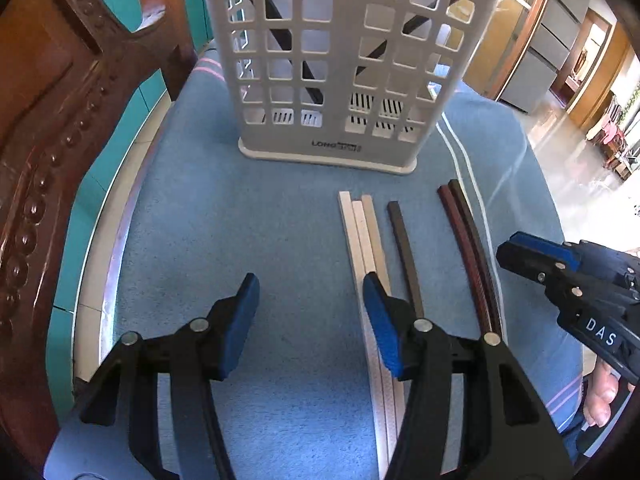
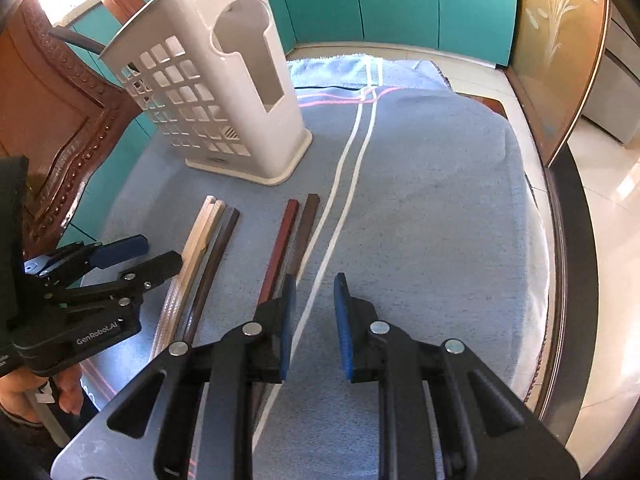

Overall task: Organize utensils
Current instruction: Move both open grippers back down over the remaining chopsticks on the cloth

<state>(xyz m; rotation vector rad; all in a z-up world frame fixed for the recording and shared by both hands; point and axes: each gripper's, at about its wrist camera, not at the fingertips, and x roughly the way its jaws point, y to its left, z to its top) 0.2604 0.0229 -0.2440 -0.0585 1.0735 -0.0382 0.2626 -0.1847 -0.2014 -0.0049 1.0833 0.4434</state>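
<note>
Chopsticks (image 1: 404, 256) lie near holder (image 1: 344, 60); left claw (image 1: 310, 320) open above them, right claw (image 2: 315, 320) narrowly open, empty; bare tabletop (image 2: 440, 200) right of holder.

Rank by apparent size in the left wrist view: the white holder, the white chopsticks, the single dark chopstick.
1. white holder, largest
2. white chopsticks, long bundle running partly under the left gripper
3. single dark chopstick, thinnest and shortest showing

Perhaps three pale chopsticks (image 1: 366, 236), three dark chopsticks (image 1: 406, 256), one holder (image 1: 344, 60)
</note>
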